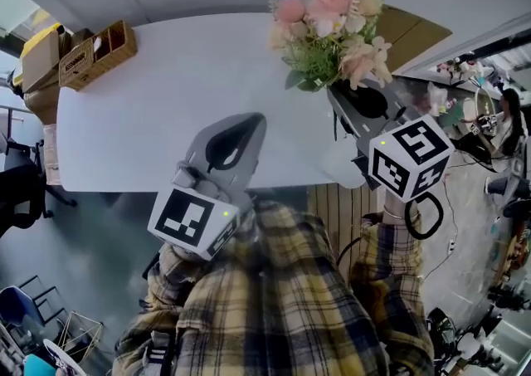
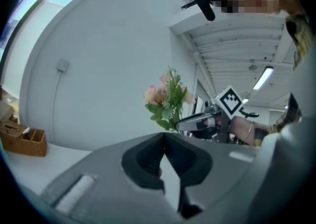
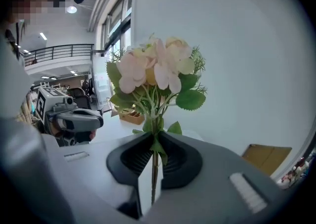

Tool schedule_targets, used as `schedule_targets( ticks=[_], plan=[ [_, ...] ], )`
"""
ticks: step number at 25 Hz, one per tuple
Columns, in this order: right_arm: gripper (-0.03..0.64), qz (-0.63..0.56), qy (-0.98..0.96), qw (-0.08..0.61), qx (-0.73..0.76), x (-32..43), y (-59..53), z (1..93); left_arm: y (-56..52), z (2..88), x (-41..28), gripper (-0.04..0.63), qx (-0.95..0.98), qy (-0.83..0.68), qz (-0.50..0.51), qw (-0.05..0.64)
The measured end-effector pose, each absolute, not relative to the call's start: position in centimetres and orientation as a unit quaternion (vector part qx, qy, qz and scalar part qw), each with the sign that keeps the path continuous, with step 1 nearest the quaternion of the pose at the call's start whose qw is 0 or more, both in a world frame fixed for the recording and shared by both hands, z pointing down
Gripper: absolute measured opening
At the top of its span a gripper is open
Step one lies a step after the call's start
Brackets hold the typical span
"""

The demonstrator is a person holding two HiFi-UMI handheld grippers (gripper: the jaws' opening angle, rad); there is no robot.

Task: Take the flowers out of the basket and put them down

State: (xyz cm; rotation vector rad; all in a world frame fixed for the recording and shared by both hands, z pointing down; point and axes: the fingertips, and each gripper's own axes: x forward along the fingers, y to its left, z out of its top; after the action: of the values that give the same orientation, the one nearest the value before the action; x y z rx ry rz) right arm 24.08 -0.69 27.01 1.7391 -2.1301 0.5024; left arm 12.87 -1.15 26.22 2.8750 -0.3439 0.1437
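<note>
The right gripper is clamped on the thin green stems of the flowers, its two dark pads pressing them from either side. The pink and cream blooms and their leaves stand up just beyond its jaw tips, over the right end of the white table. The left gripper hangs to the right gripper's left, over the table's near edge. Its jaws are brought together at the tips with nothing between them. The wicker basket sits well apart from both, far ahead and to the left of the left gripper, at the table's far corner.
</note>
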Motion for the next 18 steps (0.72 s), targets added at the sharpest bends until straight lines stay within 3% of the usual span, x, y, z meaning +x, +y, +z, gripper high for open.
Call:
schedule_targets(
  ticks=[8, 18],
  plan=[
    [0.035, 0.146, -0.811, 0.132, 0.551, 17.6, -1.8, 23.3, -0.9, 25.7, 9.5, 0.002, 0.976, -0.177, 0.044, 0.122],
    [0.037, 0.166, -0.871, 0.131, 0.444, 6.2, -7.4, 26.9, -5.0, 27.4, -0.3, 0.002, 0.945, -0.296, 0.044, 0.132]
  ],
)
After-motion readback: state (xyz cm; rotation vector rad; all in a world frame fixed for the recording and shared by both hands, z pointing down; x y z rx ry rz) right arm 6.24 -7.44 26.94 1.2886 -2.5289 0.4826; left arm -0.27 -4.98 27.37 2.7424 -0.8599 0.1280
